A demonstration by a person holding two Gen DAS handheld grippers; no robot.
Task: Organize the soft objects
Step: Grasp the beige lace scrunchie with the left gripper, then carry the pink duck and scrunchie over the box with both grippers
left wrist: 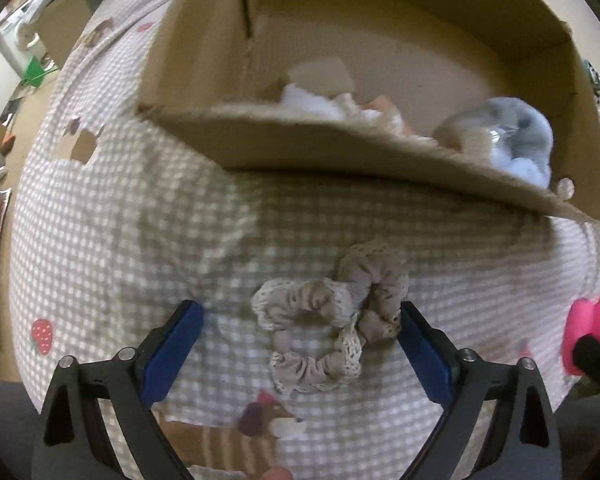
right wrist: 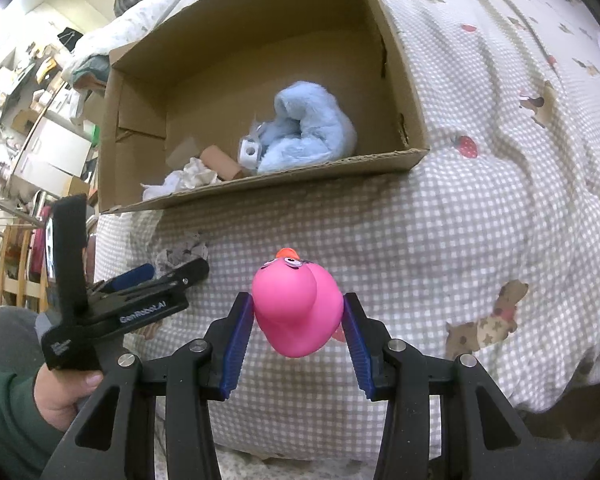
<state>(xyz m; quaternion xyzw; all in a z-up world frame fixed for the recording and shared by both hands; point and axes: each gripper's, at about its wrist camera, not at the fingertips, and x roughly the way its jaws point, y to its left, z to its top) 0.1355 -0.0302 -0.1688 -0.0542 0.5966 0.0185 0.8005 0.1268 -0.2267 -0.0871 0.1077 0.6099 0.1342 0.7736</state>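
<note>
Gingham bedspread (left wrist: 100, 216) with strawberry and dog prints carries a cardboard box (left wrist: 300, 148). The left gripper (left wrist: 300, 320) is spread wide around a beige scrunchie (left wrist: 332, 320) near the box's front wall; the right gripper (right wrist: 298, 312) pinches a pink rubber duck (right wrist: 296, 304)

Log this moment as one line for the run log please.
left tongs: open around scrunchie on bedspread | right tongs: shut on pink duck | cardboard box: holds blue plush

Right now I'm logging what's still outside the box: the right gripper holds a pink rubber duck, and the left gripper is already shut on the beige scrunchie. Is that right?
Not quite. The right gripper does hold the pink rubber duck, but the left wrist view shows the left gripper open: its fingers straddle the beige scrunchie, which lies on the checked bedspread in front of the box.
</note>
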